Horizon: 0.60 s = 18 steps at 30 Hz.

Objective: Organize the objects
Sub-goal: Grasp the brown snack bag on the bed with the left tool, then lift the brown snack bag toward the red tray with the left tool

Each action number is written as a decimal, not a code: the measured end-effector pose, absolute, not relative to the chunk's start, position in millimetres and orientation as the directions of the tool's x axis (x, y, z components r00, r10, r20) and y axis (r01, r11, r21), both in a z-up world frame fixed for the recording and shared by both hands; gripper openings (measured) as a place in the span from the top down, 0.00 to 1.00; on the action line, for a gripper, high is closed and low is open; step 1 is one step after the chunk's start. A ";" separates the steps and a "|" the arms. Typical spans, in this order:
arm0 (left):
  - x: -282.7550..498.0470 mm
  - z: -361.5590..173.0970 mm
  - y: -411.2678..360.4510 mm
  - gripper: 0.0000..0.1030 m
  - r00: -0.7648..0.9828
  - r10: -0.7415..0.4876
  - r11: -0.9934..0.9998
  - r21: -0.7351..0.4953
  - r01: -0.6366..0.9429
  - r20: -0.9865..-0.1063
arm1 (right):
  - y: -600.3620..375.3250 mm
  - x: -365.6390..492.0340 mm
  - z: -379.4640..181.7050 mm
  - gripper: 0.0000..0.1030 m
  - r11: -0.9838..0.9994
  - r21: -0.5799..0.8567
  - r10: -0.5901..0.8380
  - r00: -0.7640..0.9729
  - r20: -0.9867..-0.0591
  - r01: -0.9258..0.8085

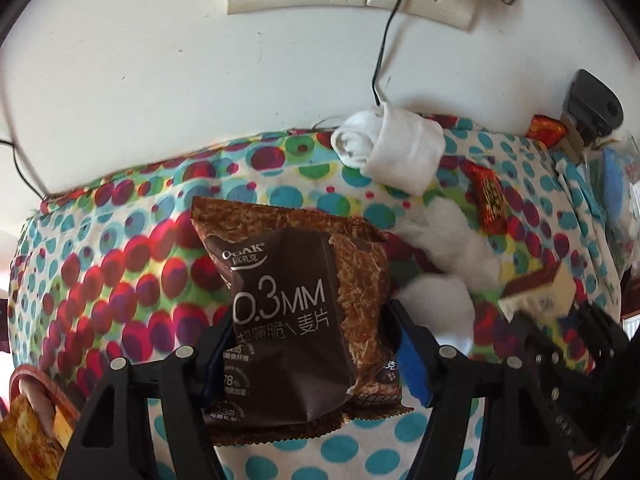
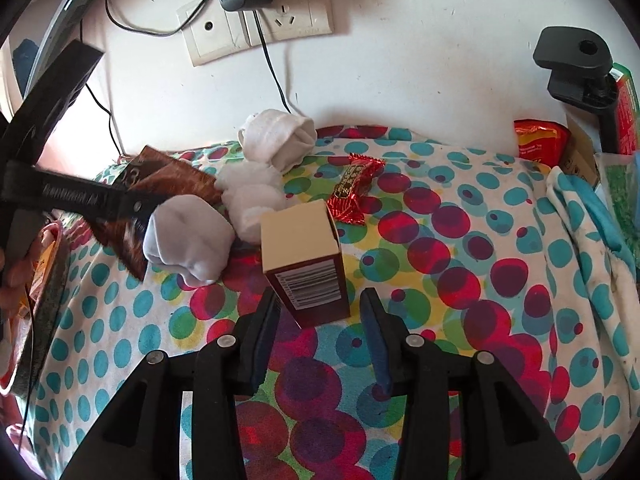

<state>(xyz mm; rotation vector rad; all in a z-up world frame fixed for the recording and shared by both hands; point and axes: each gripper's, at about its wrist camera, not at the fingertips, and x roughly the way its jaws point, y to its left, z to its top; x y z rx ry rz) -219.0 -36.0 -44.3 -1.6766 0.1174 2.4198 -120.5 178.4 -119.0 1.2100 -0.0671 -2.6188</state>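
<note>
in the left wrist view the left gripper (image 1: pixel 308 340) has its jaws wide apart astride two stacked brown cereal packets (image 1: pixel 296 304) at the centre of the frame; whether the blue pads press on the wrappers cannot be told. only this view shows the packets' print, "0.3mm". the right wrist view shows what the other barely catches: a small brown-and-cream carton (image 2: pixel 306 258) standing upright just ahead of the right gripper (image 2: pixel 320 316), whose jaws are parted and clear of it. in that view the packets appear at the upper left, partly hidden by the left tool. rolled white socks (image 2: pixel 276 138) lie at upper centre, a red candy wrapper (image 2: pixel 352 194) right of them. everything lies on a polka-dot cloth (image 2: pixel 480 280) against a white wall with wall sockets (image 2: pixel 260 26) and cables.
</note>
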 end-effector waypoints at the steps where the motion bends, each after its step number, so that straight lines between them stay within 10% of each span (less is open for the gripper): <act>1: -214.7 -44.4 -36.6 0.31 -0.339 0.118 -0.977 -0.049 -0.205 -0.933 | 178.5 -120.3 -118.6 0.62 -0.966 0.147 -0.250 -0.624 -0.740 0.212; 18: -145.5 -45.7 -46.3 0.31 -0.356 0.120 -0.981 -0.057 -0.184 -0.927 | 180.2 -121.2 -118.6 0.72 -0.973 0.134 -0.226 -0.632 -0.741 0.190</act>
